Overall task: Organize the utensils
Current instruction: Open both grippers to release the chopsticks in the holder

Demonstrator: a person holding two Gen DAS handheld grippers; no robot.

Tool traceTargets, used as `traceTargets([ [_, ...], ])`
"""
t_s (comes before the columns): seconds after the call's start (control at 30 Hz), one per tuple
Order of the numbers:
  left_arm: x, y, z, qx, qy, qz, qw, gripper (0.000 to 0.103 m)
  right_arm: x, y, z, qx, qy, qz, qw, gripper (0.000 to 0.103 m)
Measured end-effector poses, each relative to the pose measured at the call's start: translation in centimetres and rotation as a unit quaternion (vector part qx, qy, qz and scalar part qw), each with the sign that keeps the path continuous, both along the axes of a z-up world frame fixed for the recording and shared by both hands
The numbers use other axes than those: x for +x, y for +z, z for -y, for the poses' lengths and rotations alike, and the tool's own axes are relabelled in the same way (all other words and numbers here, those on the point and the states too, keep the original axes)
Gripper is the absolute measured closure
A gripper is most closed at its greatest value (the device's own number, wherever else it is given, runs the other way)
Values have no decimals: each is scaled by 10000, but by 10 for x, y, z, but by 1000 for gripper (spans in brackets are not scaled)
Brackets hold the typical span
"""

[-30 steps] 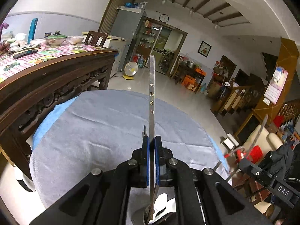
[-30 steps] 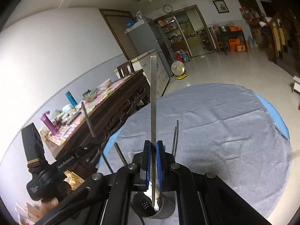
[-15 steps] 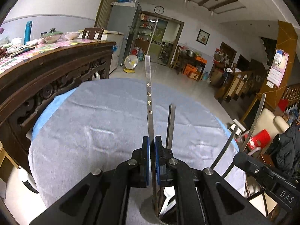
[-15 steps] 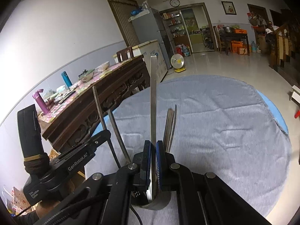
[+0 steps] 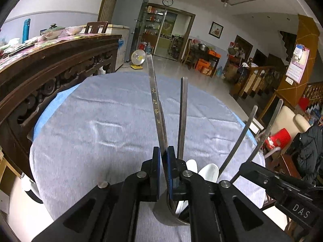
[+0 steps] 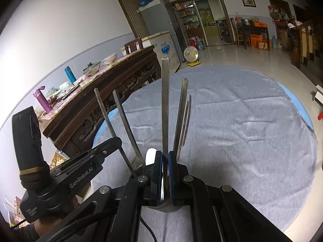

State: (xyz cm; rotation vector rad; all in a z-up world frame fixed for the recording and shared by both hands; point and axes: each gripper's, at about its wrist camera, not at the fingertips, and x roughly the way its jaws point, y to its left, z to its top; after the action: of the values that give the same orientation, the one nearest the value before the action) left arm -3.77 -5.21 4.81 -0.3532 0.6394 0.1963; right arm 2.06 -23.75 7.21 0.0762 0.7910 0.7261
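A steel utensil holder (image 5: pixel 171 215) stands on the grey cloth at the near edge of the table; it also shows in the right wrist view (image 6: pixel 165 204). My left gripper (image 5: pixel 163 157) is shut on an engraved steel handle (image 5: pixel 156 104) whose lower end is inside the holder. My right gripper (image 6: pixel 165 161) is shut on a plain steel handle (image 6: pixel 165 100), also reaching into the holder. Several other steel handles (image 5: pixel 182 117) and white spoons (image 5: pixel 208 171) stand in the holder. The left gripper's body shows in the right wrist view (image 6: pixel 80 173).
A round table under a grey cloth (image 5: pixel 101 121) fills the foreground. A carved dark wooden table (image 5: pixel 50 64) with bottles and dishes stands to the left. A fridge, a small fan (image 5: pixel 138 58), stairs and chairs lie beyond.
Both grippers have moved down with their utensils, lowering the ends deeper into the holder. More of the other handles in the holder have come into view.
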Motion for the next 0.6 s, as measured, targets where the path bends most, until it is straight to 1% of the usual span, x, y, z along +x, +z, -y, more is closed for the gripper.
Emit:
traceTargets([
  [0.2,-4,-7,5,-40,-152,-173,9997,96,0,-6,-2,-52,67,-106,9999,96],
  [0.33,-9,-3,4,-107,-207,-198,9995,96,-1,-4,0,-50,121,-156,9998,95],
  [0.4,-12,0,2,-112,-216,-179,9995,95,-1,-2,2,-18,121,-154,9998,93],
  [0.43,-12,0,0,-134,-219,-183,9995,94,0,-1,4,19,114,-170,9998,88],
  [0.47,-14,2,-2,-177,-215,-192,9994,90,0,1,6,52,112,-180,9998,79],
  [0.5,-16,3,-4,-216,-201,-193,9994,80,0,2,7,88,109,-186,9997,74],
  [0.53,-18,4,-7,-247,-168,-182,9994,74,0,4,10,131,101,-187,9997,64],
  [0.57,-20,6,-10,-278,-121,-149,9994,62,-1,7,12,170,101,-177,9996,51],
  [0.6,-23,8,-12,-298,-91,-111,9995,57,-2,9,15,207,112,-152,9996,45],
])
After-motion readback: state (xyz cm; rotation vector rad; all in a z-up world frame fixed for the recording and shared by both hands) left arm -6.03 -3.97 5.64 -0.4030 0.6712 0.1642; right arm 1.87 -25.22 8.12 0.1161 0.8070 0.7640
